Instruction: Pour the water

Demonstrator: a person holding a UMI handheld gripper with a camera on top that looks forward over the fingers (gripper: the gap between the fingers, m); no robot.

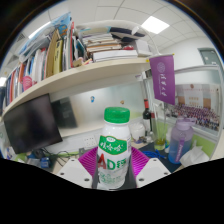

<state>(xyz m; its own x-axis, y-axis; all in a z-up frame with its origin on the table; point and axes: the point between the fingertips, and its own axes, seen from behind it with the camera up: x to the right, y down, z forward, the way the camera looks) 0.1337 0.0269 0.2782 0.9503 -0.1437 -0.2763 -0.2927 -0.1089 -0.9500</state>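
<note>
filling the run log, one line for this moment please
task: pour water | gripper: open | bottle: green cap on, upright, between fingers | pouring: not begun

A white AD drink bottle with green cap stands upright in the middle. Behind it is a dark monitor; above the bottle, a shelf carries books.

Place: an office or university workroom.
Shelf: a long wall shelf packed with upright books and folders.
Ceiling: panel lights set in tiles.
Desk: a dark monitor standing at its left edge.
Wall: a purple banner.
</note>
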